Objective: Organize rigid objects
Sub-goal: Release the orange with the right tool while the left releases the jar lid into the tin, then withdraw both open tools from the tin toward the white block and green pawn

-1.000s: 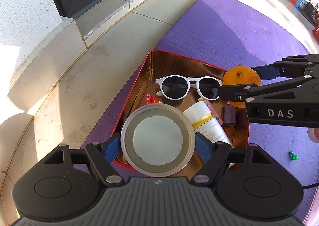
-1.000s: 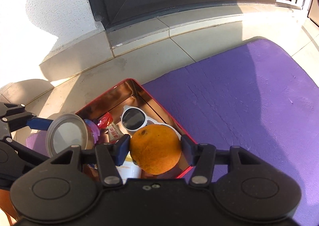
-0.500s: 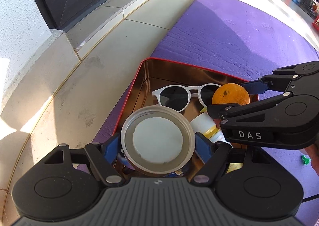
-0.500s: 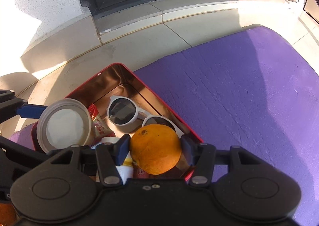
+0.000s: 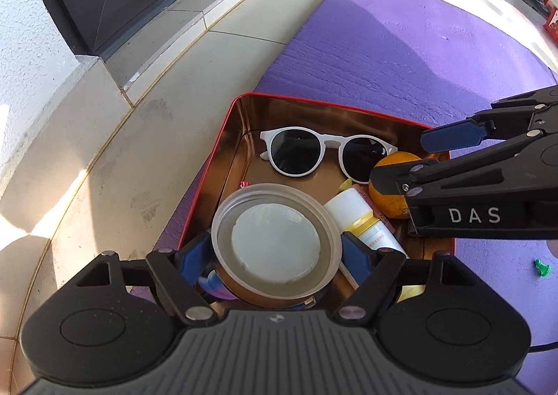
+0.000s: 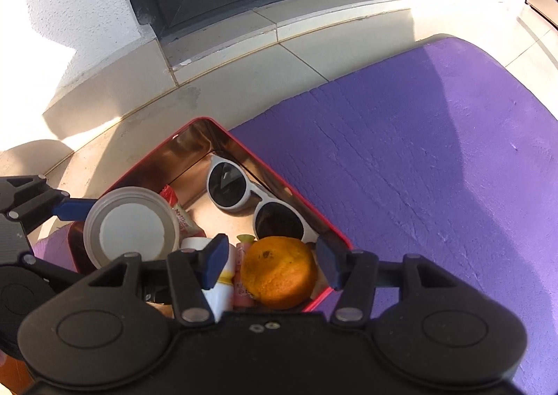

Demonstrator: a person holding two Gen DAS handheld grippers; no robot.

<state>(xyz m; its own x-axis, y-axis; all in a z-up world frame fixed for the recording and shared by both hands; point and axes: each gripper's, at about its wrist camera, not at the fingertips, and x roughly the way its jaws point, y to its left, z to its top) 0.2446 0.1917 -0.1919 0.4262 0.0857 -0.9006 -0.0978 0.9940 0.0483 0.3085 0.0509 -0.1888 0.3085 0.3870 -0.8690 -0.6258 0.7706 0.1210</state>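
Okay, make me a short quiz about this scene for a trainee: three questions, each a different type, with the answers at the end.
1. True or false: the white sunglasses lie outside the red tin.
2. What is the left gripper closed on? A) a lidded can B) a mug C) a spoon
3. Fill in the blank: the tin sits on a mat coloured ____.

Key: 1 false; 2 A; 3 purple.
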